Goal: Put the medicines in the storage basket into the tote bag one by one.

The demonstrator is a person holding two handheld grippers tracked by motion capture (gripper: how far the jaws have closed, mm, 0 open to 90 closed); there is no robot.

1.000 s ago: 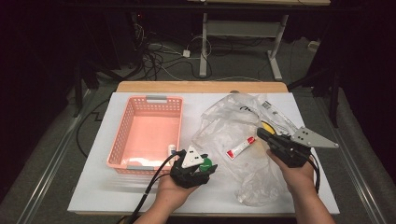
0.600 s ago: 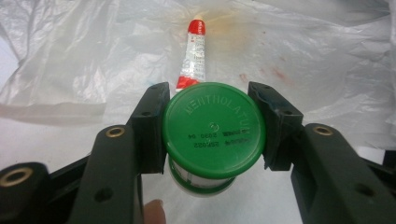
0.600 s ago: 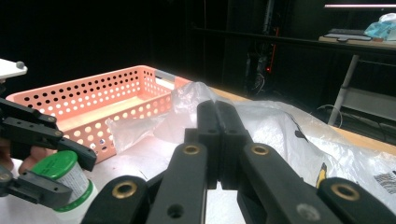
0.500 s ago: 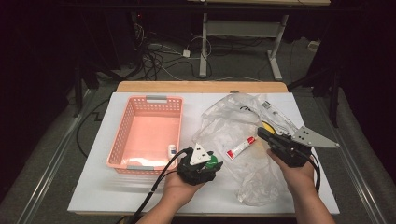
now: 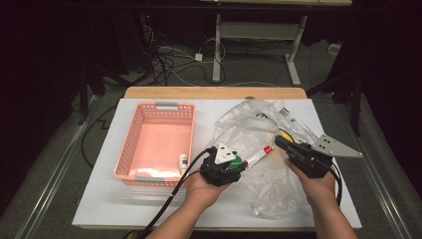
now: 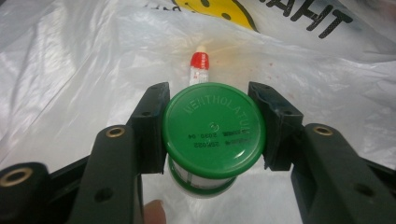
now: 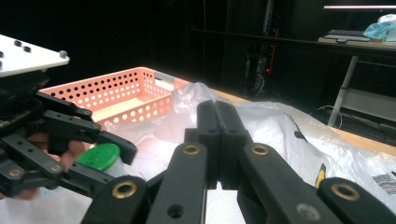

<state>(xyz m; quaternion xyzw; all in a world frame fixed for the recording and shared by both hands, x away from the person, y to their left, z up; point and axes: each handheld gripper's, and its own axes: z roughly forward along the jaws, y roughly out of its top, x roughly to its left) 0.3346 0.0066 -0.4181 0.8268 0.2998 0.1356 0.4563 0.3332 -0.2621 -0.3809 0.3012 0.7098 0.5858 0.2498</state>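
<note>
- High view: the left gripper (image 5: pixel 238 164) holds a green-lidded jar (image 5: pixel 236 162) over the clear plastic bag (image 5: pixel 259 129), right of the pink basket (image 5: pixel 130 144).
- Left gripper view: both jaws clamp the jar's lid; a red-capped tube (image 6: pixel 199 65) lies just beyond.
- Right gripper view: the right gripper (image 7: pixel 217 116) has its jaws pressed together, pinching bag plastic.

Small white jar (image 6: pixel 205 179) with green lid (image 6: pixel 214 129), upright, lid closed, held above clear plastic bag (image 5: pixel 259 144), right of basket (image 5: pixel 130 144)

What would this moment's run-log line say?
left gripper: shut on green-lidded jar | right gripper: shut on plastic bag | pink basket: one small bottle
</note>
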